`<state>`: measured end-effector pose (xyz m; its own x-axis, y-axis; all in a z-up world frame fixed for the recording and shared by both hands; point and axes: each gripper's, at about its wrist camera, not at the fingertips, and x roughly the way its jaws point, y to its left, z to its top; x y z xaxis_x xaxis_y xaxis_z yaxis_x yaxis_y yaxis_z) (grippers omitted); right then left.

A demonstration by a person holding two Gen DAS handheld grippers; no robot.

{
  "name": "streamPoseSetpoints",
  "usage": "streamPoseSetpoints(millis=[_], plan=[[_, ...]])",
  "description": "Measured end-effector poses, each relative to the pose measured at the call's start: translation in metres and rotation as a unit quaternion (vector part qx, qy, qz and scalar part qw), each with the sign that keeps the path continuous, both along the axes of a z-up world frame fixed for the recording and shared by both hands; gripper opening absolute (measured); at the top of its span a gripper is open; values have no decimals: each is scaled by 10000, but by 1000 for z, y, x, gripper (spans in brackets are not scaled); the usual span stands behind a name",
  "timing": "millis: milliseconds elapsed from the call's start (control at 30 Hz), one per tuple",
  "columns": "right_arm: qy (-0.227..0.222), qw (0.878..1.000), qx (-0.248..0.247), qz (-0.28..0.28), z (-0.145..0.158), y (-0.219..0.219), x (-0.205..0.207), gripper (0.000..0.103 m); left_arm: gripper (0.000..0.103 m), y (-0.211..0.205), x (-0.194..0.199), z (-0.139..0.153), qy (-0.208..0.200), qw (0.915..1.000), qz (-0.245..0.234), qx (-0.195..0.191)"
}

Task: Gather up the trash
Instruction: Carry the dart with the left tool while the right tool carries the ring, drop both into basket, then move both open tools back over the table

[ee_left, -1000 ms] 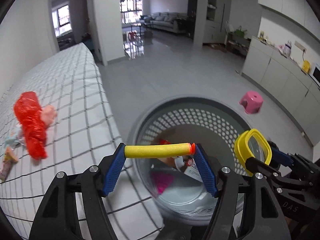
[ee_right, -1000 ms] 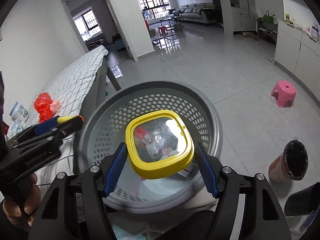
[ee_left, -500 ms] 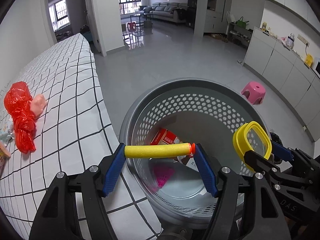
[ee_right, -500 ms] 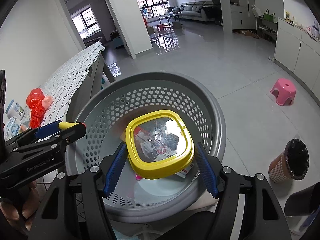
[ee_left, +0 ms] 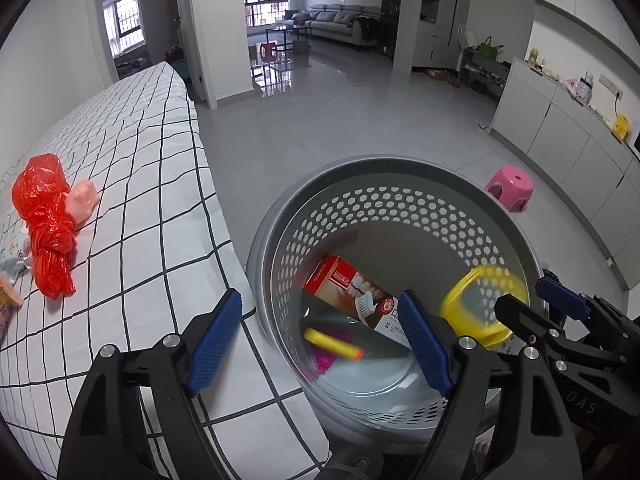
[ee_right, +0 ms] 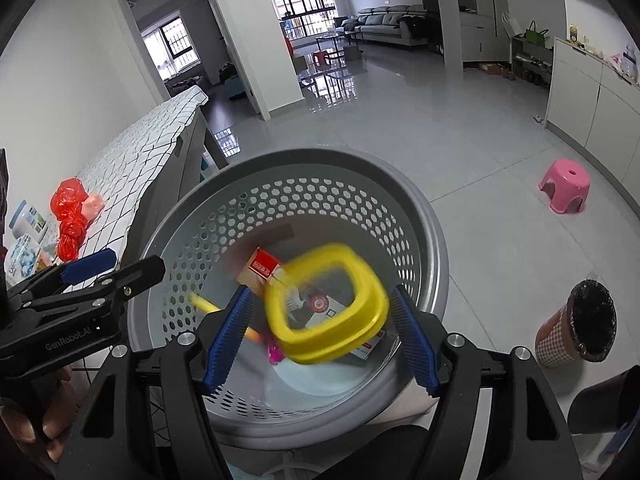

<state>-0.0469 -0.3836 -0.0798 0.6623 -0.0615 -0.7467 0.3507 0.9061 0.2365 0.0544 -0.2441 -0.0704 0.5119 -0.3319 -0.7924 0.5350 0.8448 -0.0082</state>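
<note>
Left wrist view: my left gripper is opening, nothing between its pads; the yellow foam dart lies blurred inside the grey basket.
Right wrist view: my right gripper is opening, pads off the blurred yellow lid over the basket.
Table: red bag there.

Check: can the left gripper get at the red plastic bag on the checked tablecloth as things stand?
Probably yes. The left gripper is opening with nothing between its pads, and the red plastic bag lies uncovered on the tablecloth, with only bare cloth between them.
</note>
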Motion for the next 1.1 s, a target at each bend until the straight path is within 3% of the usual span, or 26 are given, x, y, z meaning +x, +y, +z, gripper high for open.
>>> streamPoseSetpoints(millis=[1100], plan=[[-137,9999,-23,-4,11,6,-5,75,82,14,-2,7,-9,9999,78,-86]])
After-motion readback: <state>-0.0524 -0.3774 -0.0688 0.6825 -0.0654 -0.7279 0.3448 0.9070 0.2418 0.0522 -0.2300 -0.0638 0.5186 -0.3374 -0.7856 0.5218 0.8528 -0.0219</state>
